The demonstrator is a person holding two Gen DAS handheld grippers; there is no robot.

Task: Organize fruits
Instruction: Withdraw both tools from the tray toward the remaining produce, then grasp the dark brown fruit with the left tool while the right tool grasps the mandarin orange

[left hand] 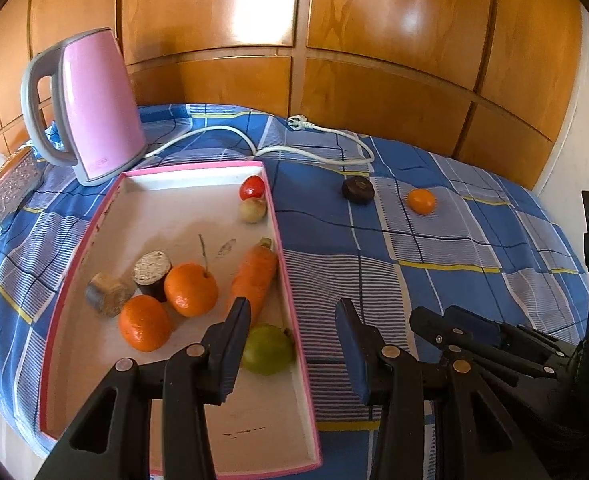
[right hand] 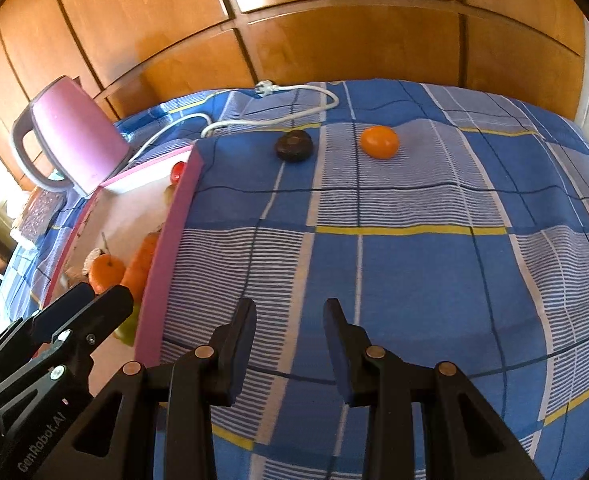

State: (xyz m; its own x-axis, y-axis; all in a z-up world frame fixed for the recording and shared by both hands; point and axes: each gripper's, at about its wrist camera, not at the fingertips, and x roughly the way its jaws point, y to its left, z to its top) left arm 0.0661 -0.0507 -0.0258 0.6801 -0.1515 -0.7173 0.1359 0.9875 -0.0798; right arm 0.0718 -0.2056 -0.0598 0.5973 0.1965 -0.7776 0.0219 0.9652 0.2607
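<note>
A pink-rimmed tray (left hand: 283, 256) on the blue checked cloth holds two oranges (left hand: 190, 290), a carrot (left hand: 254, 276), a green fruit (left hand: 268, 350), a tomato (left hand: 252, 187), a pale round fruit (left hand: 253, 211) and two brown pieces. My left gripper (left hand: 292, 320) hangs open over the tray's right rim, with nothing between its fingers. Out on the cloth lie a small orange (right hand: 379, 142) and a dark round fruit (right hand: 293, 145). My right gripper (right hand: 290, 316) is open and holds nothing, well short of both. The tray's wall (right hand: 170, 240) stands to its left.
A pink kettle (left hand: 98, 108) stands behind the tray, its white cable (left hand: 314, 152) looping across the cloth to a plug. A patterned box (left hand: 10, 188) sits at the far left. Wooden panels close the back. The two grippers are side by side, the right gripper (left hand: 438, 320) close beside the left.
</note>
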